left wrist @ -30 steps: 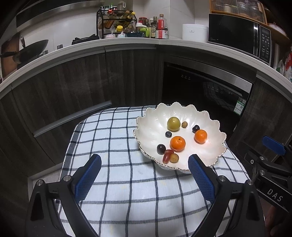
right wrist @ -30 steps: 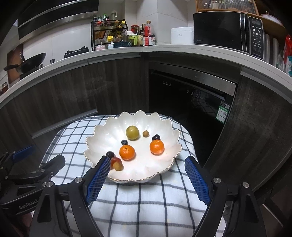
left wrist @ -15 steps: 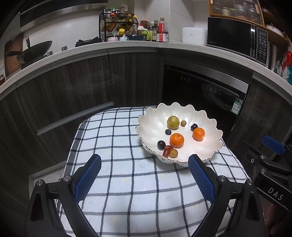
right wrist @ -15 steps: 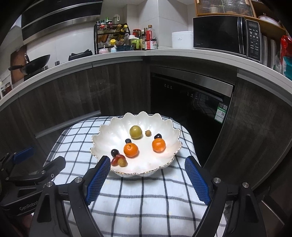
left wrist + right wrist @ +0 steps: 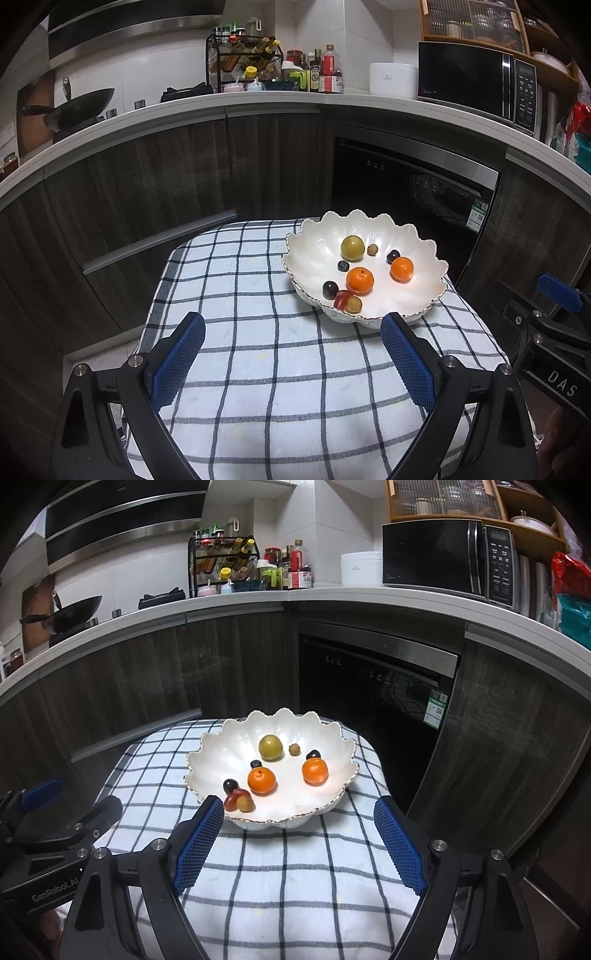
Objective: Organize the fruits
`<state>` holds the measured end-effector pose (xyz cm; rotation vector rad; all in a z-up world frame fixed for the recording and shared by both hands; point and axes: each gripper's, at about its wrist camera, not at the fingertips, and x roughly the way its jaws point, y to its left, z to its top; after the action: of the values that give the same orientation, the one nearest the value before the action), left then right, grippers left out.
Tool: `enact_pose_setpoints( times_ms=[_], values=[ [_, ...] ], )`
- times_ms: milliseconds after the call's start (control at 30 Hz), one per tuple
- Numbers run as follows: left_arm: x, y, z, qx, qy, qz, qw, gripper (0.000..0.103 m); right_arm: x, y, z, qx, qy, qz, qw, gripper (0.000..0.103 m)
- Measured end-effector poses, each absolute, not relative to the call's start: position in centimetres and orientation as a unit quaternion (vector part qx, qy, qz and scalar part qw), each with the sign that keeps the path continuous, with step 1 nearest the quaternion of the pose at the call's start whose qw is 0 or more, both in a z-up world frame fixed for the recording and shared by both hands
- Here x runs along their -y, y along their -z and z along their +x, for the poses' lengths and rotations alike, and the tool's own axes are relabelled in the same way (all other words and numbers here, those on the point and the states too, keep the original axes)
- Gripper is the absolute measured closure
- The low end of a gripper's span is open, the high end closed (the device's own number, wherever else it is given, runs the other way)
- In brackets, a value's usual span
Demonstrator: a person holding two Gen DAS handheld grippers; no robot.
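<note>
Fruit bowl on the checked cloth, both grippers backed off.
The glossy white scalloped bowl (image 5: 334, 775) sits upright on the desk's far right, holding two round tangerines (image 5: 261, 780), a yellow-green plum (image 5: 270, 747) and small dark grapes (image 5: 230, 785). Left gripper (image 5: 291, 363) and right gripper (image 5: 297, 840) hover with fingers spread wide, empty; since a second ago both have drawn back, so the bowl looks smaller.

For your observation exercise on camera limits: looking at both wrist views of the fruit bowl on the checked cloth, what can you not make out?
- What the small brown fruit is: too small in both views.
- The near outer wall of the bowl: partly hidden by the right gripper finger in the right wrist view.
- What supports the checked cloth: covered in both views.
- Most of the left gripper body: cut off by the bottom edge.
</note>
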<state>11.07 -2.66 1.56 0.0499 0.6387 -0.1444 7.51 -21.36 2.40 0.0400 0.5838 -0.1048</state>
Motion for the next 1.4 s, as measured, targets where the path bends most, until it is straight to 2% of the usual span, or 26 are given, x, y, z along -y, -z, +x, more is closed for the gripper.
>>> enact_pose_setpoints(
  times_ms=[1400],
  values=[
    [2.0, -2.2, 9.5, -0.300, 0.058, 0.024, 0.952, 0.006, 21.6, -2.9, 5.8, -0.271, 0.065, 0.023, 0.960, 0.019]
  ],
)
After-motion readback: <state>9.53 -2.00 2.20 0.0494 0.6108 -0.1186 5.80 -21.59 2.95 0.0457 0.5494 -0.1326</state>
